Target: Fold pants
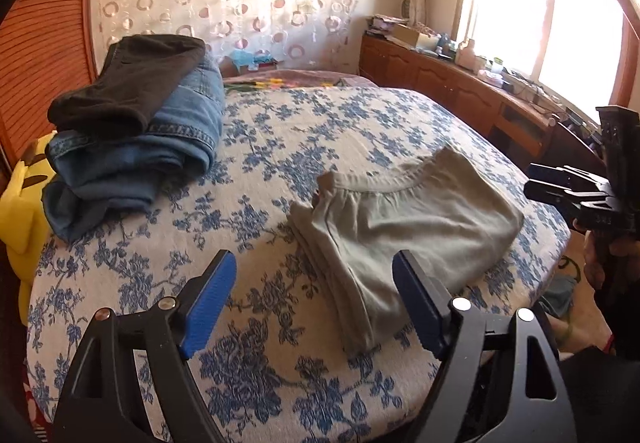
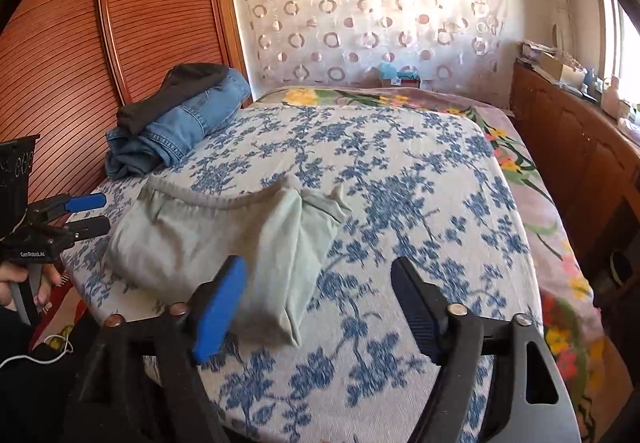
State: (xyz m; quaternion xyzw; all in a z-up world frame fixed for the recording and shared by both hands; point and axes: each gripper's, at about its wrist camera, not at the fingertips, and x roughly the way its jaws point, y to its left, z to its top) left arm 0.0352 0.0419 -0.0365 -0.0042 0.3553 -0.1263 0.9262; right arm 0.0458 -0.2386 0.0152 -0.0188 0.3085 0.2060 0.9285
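Observation:
Pale grey-green pants lie folded into a compact bundle on the blue-flowered bed cover, waistband on the far side. My left gripper hovers open just before the bundle's left edge, nothing between its blue pads. At the right edge of the left wrist view my right gripper is seen from the side. In the right wrist view the same pants lie ahead to the left. My right gripper stands open over their near right corner, holding nothing. The left gripper shows at the far left, held by a hand.
A stack of folded blue jeans topped by a dark garment sits at the bed's far left, near the slatted wooden wardrobe. A yellow soft toy lies off the left side. A cluttered wooden cabinet runs under the window.

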